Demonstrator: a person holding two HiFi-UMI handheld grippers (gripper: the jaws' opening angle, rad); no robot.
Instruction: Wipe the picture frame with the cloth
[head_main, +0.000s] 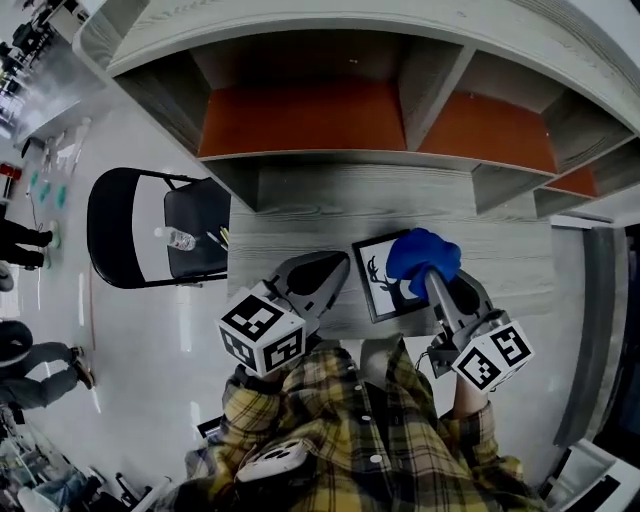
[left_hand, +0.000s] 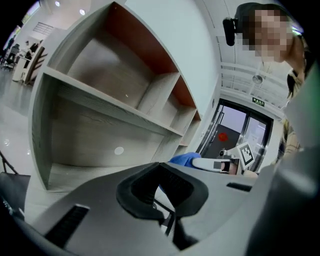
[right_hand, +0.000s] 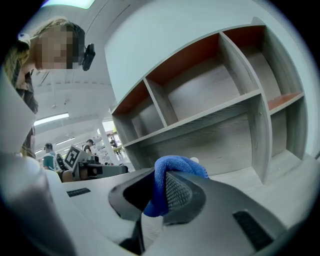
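In the head view, the black rectangular picture frame (head_main: 378, 287) with its white deer print lay flat on the grey wood-grain worktop (head_main: 290, 215), in front of the grey shelf unit with orange back panels (head_main: 300, 115). My right tongs (head_main: 432, 278) held the crumpled blue microfibre cloth (head_main: 422, 255) over the frame's far right corner; I could not tell whether the cloth was pressed on the glass or just above it. My left tongs (head_main: 336, 264) sat just beside the frame's left edge, and contact was not clear from there. In the left gripper view, the left tongs (left_hand: 162, 192) were released, the pads apart with nothing clamped between them. A sliver of white with a dark line showed through the gap, probably the frame. The blue cloth (left_hand: 184, 159) and the other tool (left_hand: 220, 164) showed beyond. In the right gripper view, the right tongs (right_hand: 160, 196) were clenched on the cloth (right_hand: 172, 165), a fold of it bulging up over the tips, with the empty shelves behind. I judged the wiping step to be at or near its start, with most of the print uncovered. The next move called for lowering the cloth flat onto the glass and sweeping it across towards me, with light pressure. The left tongs would need to brace the near edge so the frame did not slide on the smooth worktop.
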